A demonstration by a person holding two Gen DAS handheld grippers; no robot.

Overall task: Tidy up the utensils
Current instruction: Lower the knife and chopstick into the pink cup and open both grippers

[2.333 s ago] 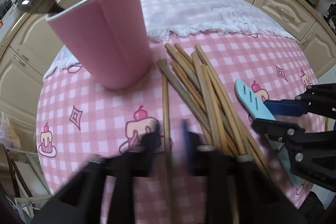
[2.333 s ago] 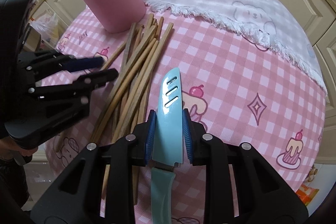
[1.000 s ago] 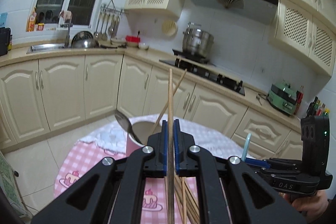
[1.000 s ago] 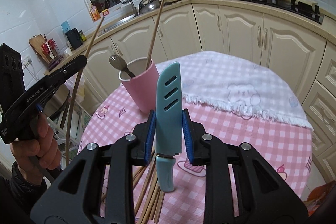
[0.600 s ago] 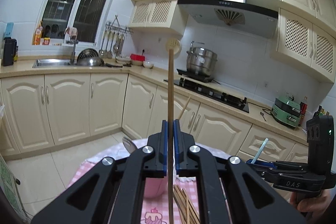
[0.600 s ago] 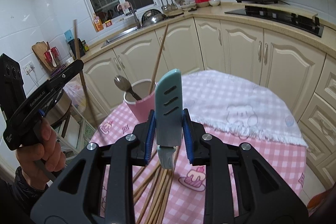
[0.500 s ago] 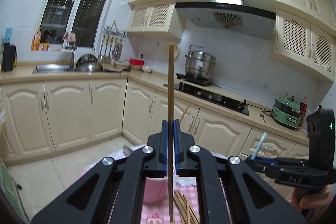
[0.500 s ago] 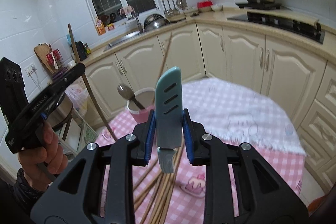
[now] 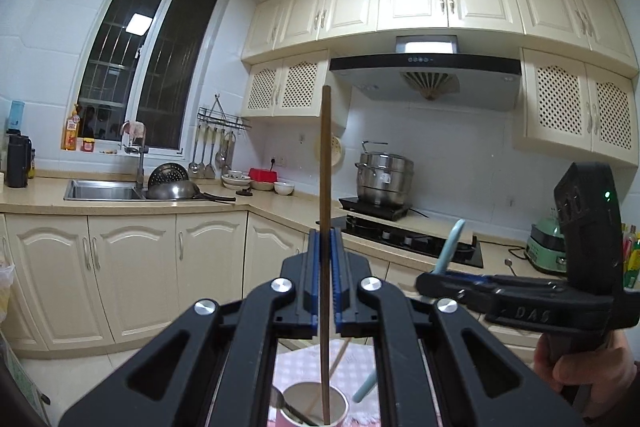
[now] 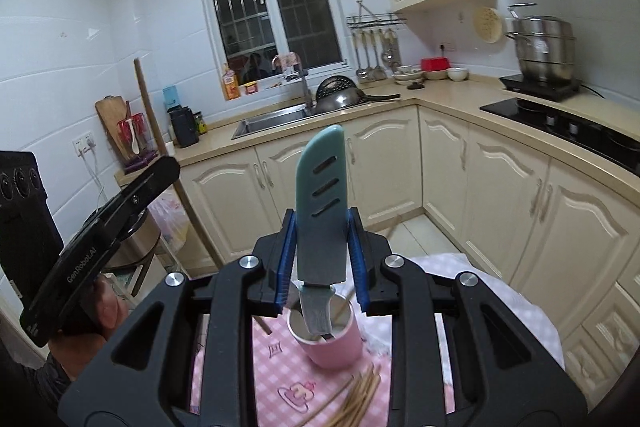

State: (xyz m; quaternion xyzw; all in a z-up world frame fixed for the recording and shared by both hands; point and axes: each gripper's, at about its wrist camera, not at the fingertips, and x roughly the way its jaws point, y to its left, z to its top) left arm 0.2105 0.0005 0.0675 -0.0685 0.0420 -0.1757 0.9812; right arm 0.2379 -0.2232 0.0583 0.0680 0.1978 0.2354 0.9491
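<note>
Left hand-held gripper, frame centre, pinches a chopstick upright over the pink cup; tilted, its tip could miss the rim. Right hand-held gripper clamps the sheathed knife, handle down over the cup, where both could collide.

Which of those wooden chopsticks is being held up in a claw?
The single chopstick standing upright, pinched in the left claw above the pink cup; the other chopsticks lie piled on the tablecloth.
</note>
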